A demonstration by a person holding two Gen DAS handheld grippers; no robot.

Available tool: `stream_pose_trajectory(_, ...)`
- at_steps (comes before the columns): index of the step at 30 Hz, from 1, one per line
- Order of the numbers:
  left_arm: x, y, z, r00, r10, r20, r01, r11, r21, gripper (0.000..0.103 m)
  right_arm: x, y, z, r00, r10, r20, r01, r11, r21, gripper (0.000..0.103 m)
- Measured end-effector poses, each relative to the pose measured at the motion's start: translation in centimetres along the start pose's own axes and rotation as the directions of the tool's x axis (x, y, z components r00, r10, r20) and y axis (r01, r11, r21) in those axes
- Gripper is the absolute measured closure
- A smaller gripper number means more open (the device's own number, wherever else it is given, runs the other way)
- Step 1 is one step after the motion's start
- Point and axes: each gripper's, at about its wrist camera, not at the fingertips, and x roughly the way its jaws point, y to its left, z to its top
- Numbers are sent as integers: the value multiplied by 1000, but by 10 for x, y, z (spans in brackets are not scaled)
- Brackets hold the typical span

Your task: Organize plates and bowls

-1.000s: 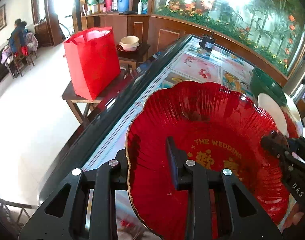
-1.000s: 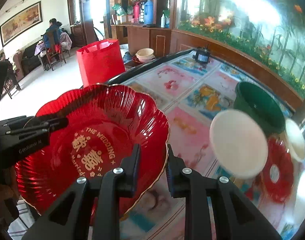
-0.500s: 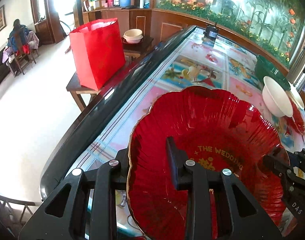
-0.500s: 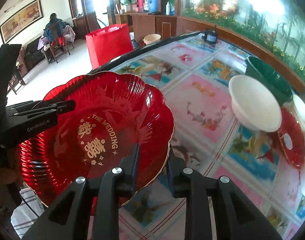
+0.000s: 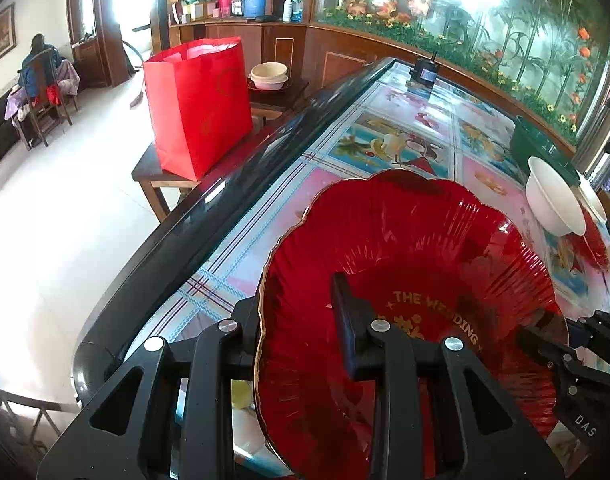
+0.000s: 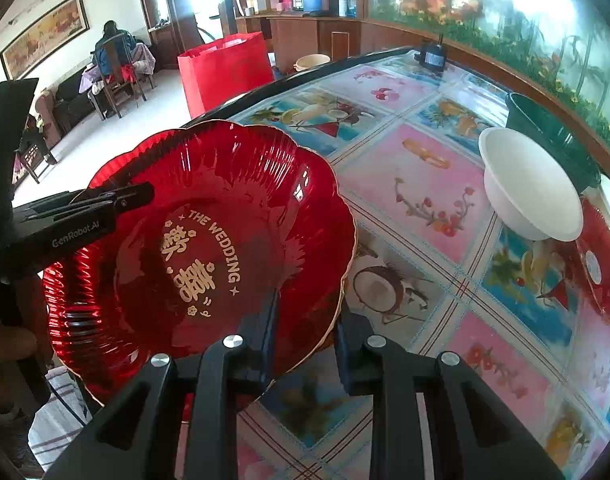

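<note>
A large red scalloped plate (image 5: 417,264) with gold "THE WEDDING" lettering hangs above the near end of the table. It also shows in the right wrist view (image 6: 209,232). My left gripper (image 5: 297,304) is shut on its near-left rim. My right gripper (image 6: 305,312) is shut on its opposite rim. A white bowl (image 6: 529,188) lies tilted on another red plate (image 6: 601,264) at the right. It also shows in the left wrist view (image 5: 553,204).
The table (image 6: 425,184) has a colourful fruit-print cloth. A dark green basin (image 6: 545,128) stands at the far right. A red bag (image 5: 201,104) sits on a side table beyond the left edge, beside stacked cream bowls (image 5: 269,76).
Both grippers have drawn the red plate back toward the near end of the table, so more of the cloth shows ahead. Both grips are unchanged.
</note>
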Motion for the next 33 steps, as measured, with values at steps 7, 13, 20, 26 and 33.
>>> stream_pose_trajectory(7, -1, -2, -3, 1000, 3, 9, -3, 1000, 15, 75, 0, 1, -4, 1000, 10, -6, -10, 1000, 8, 77)
stream_pose_trajectory(13, -3, -2, -7, 999, 33, 20, -33, 999, 27, 75, -1, -2, -5, 999, 42, -12, -42, 998, 38, 76)
stream_pose_trajectory(20, -5, 5, -8, 999, 24, 31, -24, 1000, -7, 51, -2, -6, -9, 997, 72, -18, -70, 995, 72, 55)
stream_pose_trajectory(26, -21, 13, -6, 997, 30, 75, -27, 999, -42, 39, -12, -12, -13, 997, 76, 3, -76, 993, 95, 44)
stream_pose_trajectory(33, -56, -6, 3, 987, 19, 158, -16, 1000, -21, 39, -24, -23, -19, 997, 67, 25, -70, 991, 115, 37)
